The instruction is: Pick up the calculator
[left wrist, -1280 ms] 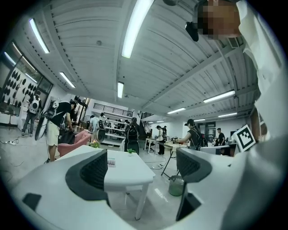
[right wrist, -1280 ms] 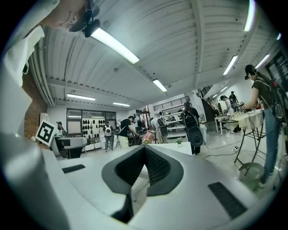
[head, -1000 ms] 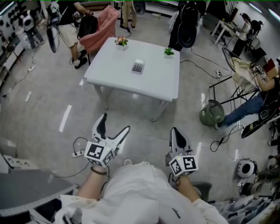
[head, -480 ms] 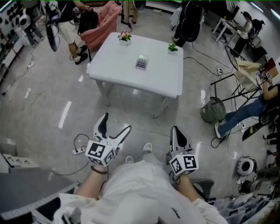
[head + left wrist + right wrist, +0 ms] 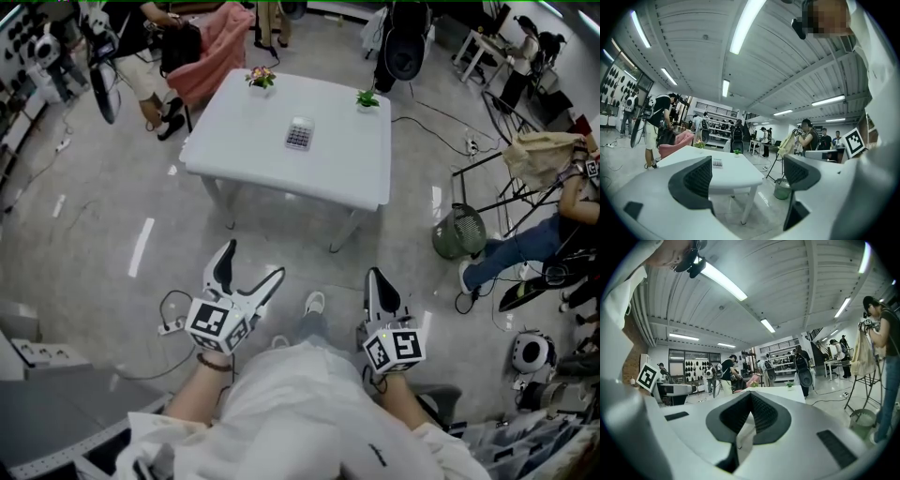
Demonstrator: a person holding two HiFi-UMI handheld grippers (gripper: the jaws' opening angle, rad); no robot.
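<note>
The calculator (image 5: 298, 136) lies on the counter (image 5: 339, 173), well ahead of you.
Your left gripper (image 5: 251, 262) jaws are spread, empty; right gripper (image 5: 376, 278) jaws together.

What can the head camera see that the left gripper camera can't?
Only the head view shows the white shoe on the floor and the right hand-held gripper with its jaws together. Only the left gripper view shows the long ceiling strip lights and the dark ribbed pads of the left hand-held gripper, open and empty. Both show the white square table with the grey calculator lying on it.
</note>
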